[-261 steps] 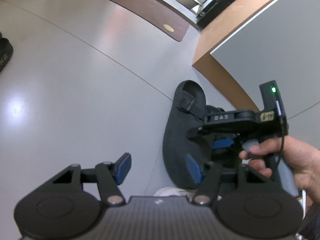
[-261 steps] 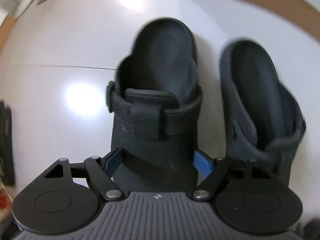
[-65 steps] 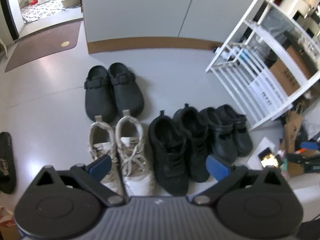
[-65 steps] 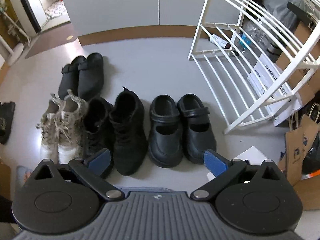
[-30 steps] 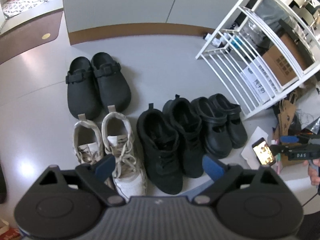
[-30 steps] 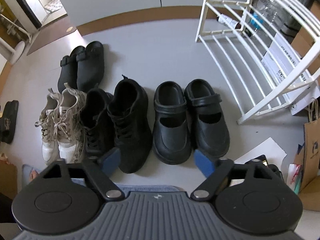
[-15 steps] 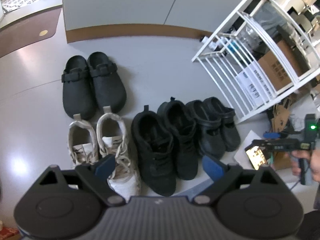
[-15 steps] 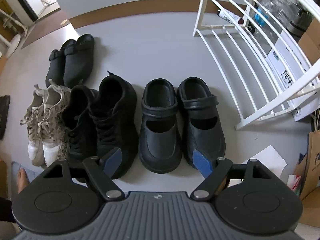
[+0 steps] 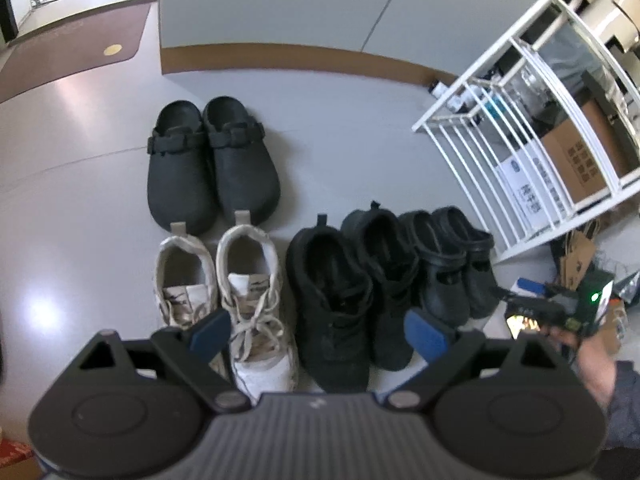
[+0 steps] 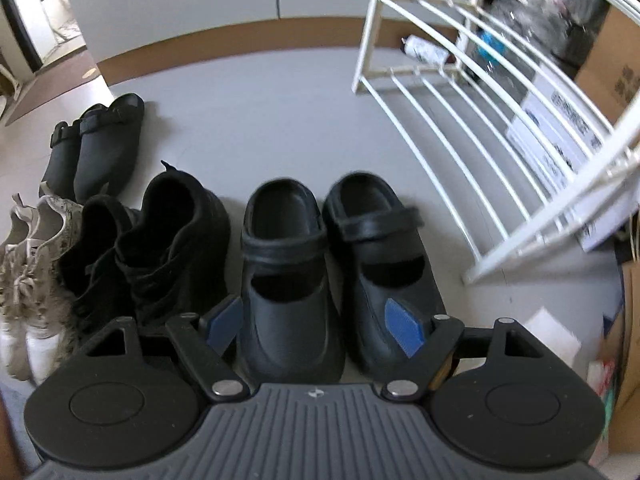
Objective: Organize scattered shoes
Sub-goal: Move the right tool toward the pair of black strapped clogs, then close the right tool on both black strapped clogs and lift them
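The right hand-held gripper [image 10: 316,330] has dropped closer to the black strap clogs [image 10: 292,276], jaws wide and empty, straddling the left clog's toe. The glossy pair sits on the grey floor [image 10: 272,112] beside black sneakers [image 10: 160,248]. The left hand-held gripper [image 9: 316,334] hangs wide, empty.

My left wrist camera looks steeply down from higher up; my right sits nearer, seemingly lower. Both share the black strap shoes [image 9: 452,264] [image 10: 332,264] and white rack [image 9: 520,120] [image 10: 480,140].
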A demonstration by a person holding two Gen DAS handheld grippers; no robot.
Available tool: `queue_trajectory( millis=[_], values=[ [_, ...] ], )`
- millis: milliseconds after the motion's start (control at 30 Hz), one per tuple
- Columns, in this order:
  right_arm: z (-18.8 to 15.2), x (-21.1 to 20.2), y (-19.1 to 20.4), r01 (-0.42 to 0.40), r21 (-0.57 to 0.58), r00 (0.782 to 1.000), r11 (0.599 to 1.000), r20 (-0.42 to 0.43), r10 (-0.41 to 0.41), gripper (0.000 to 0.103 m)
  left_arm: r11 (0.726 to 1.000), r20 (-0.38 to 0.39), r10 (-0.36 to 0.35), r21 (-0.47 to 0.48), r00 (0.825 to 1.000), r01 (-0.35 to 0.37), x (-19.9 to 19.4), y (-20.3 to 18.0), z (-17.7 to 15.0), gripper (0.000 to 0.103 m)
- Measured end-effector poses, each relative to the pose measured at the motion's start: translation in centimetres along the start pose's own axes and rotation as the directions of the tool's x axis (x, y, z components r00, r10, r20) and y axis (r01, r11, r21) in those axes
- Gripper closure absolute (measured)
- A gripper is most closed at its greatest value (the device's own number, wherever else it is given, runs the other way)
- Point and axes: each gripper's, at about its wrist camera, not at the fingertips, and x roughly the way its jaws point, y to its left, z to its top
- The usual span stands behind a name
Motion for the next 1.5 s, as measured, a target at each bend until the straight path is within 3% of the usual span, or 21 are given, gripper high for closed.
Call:
queue_trajectory(
  millis=[300,400,700,1000,1167,1400,1500],
  values=[
    [0.5,5.1,-3.2,-0.086,0.085,0.996,0.993,0.019,0.085,0.021,1.000,-0.041,0.006,-0.004,0.999,-0.006,1.3,0.6,0.2,0.008],
    [0.1,6.3,-2.8,-0.080,0.024,0.997,0.997,0.011,0.080,0.021,1.000,-0.048,0.019,0.010,0.999,-0.018,1.6,0.6,0.3,0.008],
    [-0.8,8.7,-4.5,-0.077,-0.020,0.997,0.997,-0.004,0.076,0.030,0.999,-0.053,0.033,0.009,0.998,-0.032,2.0,0.8,0.6,0.008],
    [-0.3,10.5,-5.2,-0.153,-0.076,0.988,0.985,0.016,0.155,0.033,1.000,-0.058,0.026,0.013,0.998,-0.026,2.1,0.6,0.6,0.008],
    [-0.1,11.5,-4.8,-0.128,-0.082,0.992,0.988,0.009,0.129,0.055,1.000,-0.057,0.019,0.004,0.998,-0.019,2.2,0.7,0.7,0.008],
    [0.1,13.8,-4.4,-0.120,-0.083,0.992,0.989,0.032,0.123,0.058,1.000,-0.069,0.022,0.002,0.997,-0.022,2.6,0.7,0.8,0.008],
    [0.1,14.1,-3.9,-0.105,-0.094,0.992,0.990,0.066,0.111,0.071,1.000,-0.071,0.018,-0.001,0.997,-0.018,2.6,0.6,0.8,0.008]
  ],
)
